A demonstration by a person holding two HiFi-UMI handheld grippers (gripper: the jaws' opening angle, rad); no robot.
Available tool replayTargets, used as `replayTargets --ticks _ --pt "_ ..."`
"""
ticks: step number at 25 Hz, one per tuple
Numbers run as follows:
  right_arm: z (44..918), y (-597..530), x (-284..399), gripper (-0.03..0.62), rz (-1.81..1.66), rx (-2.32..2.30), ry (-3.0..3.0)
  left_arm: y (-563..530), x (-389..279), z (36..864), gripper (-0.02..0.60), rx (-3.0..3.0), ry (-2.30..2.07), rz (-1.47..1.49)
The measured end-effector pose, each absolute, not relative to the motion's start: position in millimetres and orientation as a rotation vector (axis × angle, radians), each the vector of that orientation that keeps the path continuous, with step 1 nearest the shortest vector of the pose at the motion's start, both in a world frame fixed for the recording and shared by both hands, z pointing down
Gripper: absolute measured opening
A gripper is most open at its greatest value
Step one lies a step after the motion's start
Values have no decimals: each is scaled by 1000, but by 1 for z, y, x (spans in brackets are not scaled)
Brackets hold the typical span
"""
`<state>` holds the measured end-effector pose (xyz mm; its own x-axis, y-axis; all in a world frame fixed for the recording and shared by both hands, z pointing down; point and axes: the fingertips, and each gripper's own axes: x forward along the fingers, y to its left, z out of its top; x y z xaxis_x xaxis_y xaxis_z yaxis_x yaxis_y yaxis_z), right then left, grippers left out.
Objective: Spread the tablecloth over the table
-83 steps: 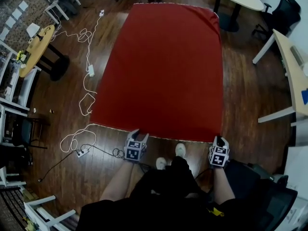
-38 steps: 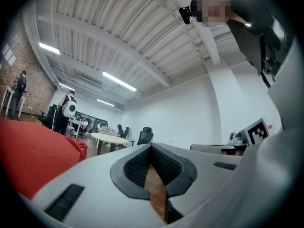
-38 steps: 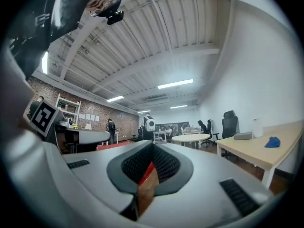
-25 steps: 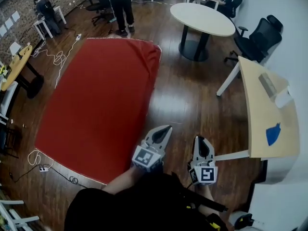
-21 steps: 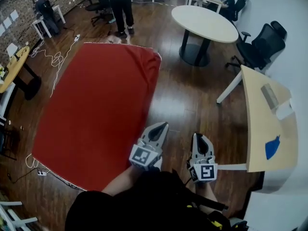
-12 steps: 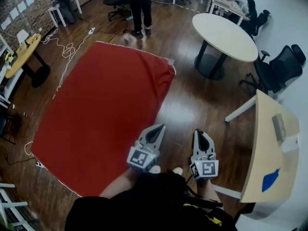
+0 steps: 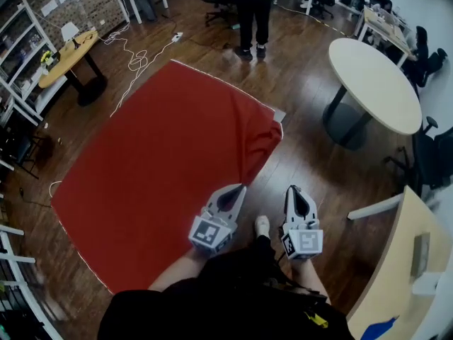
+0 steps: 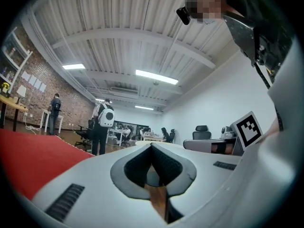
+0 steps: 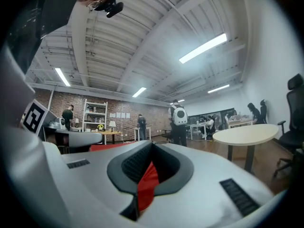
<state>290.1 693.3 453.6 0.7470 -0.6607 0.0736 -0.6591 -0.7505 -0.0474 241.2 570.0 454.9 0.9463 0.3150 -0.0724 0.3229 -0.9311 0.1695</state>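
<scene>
The red tablecloth lies spread flat over the long table, with a small fold at its far right corner. It shows as a red sheet at the left of the left gripper view and as a thin strip in the right gripper view. My left gripper hangs over the cloth's right edge, its jaws shut and empty. My right gripper is beside it over the wooden floor, also shut with nothing held. Neither touches the cloth.
A round white table stands to the right and a beige desk at the lower right. A person stands past the cloth's far end. White cables trail on the floor by a yellow table.
Both grippers have left the cloth's near edge and come round to its right side. They stay shut and side by side, and the view has swung left along the table.
</scene>
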Motion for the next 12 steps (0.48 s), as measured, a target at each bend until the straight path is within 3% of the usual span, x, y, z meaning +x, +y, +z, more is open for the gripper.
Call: replayTargets --ticks 12 --pt "492 675 481 6 -297 -2836 1417 552 373 473 0 3004 125 34"
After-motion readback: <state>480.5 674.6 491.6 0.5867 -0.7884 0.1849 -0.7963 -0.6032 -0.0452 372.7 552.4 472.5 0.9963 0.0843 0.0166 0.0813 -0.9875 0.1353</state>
